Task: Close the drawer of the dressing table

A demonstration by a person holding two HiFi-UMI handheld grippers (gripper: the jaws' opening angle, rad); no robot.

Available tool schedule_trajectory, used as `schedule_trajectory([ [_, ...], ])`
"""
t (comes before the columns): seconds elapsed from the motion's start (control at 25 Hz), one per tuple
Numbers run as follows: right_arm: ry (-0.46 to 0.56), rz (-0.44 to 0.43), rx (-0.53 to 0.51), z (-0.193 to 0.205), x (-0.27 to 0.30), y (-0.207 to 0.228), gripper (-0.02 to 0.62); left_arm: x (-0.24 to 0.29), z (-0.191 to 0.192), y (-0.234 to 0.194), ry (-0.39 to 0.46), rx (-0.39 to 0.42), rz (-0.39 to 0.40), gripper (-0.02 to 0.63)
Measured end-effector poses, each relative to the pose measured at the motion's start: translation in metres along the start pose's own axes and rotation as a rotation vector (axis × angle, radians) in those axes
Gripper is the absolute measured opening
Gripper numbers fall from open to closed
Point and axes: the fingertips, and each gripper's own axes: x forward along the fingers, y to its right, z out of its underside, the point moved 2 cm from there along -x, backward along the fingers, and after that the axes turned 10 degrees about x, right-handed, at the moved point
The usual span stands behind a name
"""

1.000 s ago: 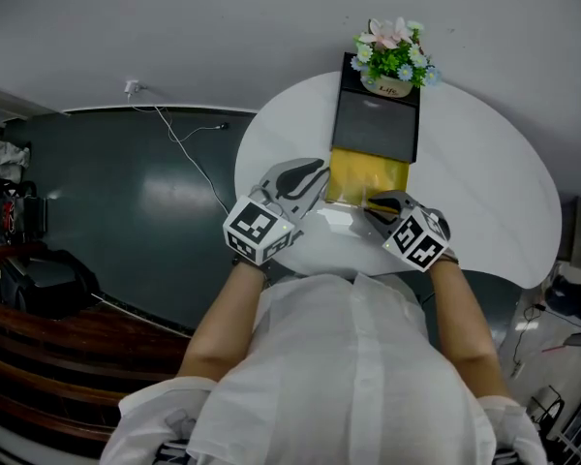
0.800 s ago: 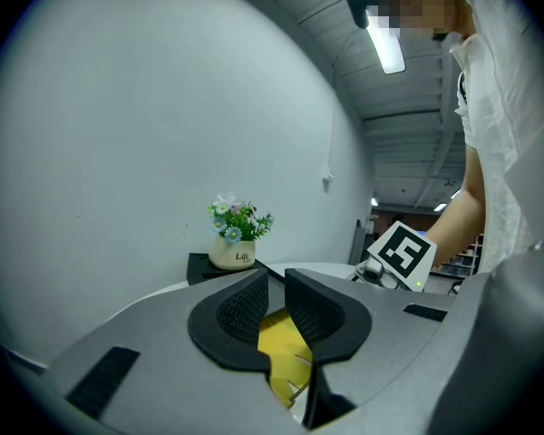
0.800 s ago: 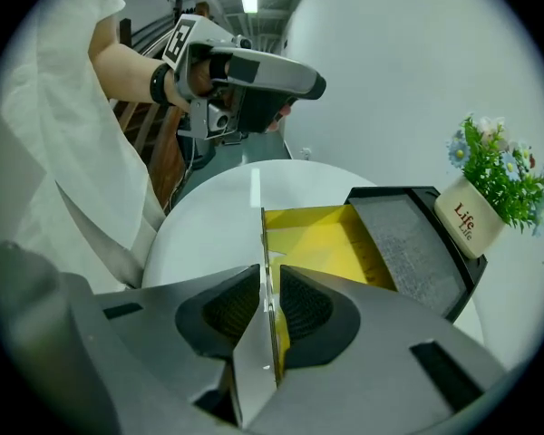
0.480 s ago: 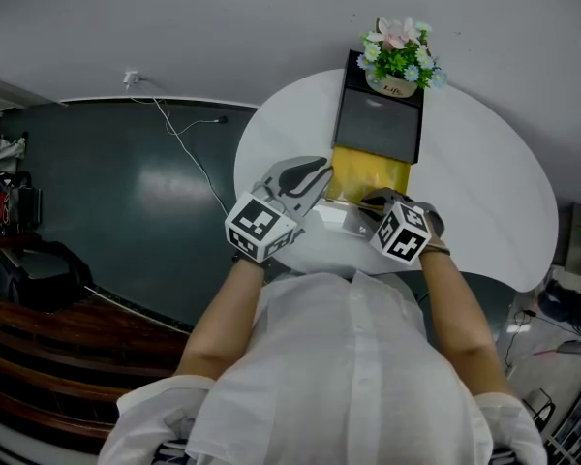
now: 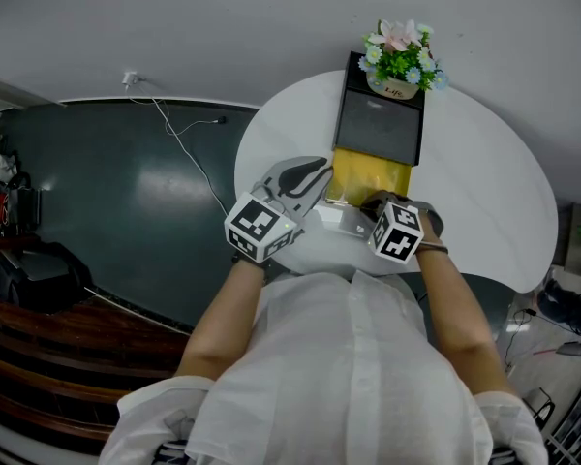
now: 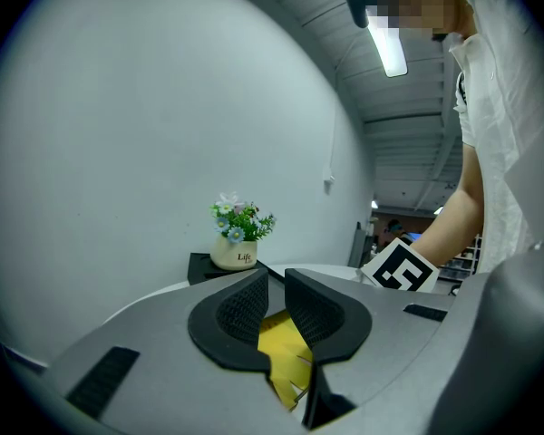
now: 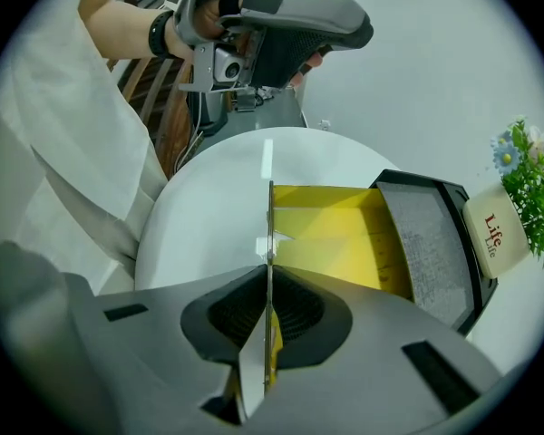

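Drawer [image 5: 370, 174], yellow inside, stands pulled out of the dark dressing table [image 5: 378, 124] toward the person, on the white counter [image 5: 484, 172]. In the head view a flower pot [image 5: 400, 51] sits on top of the dressing table at the back. The right tongs [image 5: 373, 204] are at the drawer's near end. The left tongs [image 5: 315, 174] hover just beside its near left corner. The marker cubes [image 5: 399, 232] cover much of both tools here, so contact cannot be confirmed from this view.

Left gripper view: the left tongs [image 6: 276, 284] stand narrowly apart with nothing between them. The drawer [image 6: 286, 361] shows yellow beyond and below the gap. This is judged a standby position, not a grip. The tool body cuts off most of the counter.

Right gripper view: the right tongs [image 7: 269, 284] are clamped on the drawer's thin front panel [image 7: 270, 216], seen edge-on. The hold is judged to serve a straight push inward. How far the drawer reaches into the dressing table [image 7: 435, 243] is hidden.
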Motion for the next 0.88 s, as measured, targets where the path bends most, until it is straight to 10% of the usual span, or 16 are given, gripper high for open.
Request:
schedule_trajectory([
  [0.88,-0.056,-0.05,-0.009,-0.0016,-0.0007,-0.0017,0.034,0.0004,-0.0016,-0.0012,-0.002,-0.001,0.008,0.049],
])
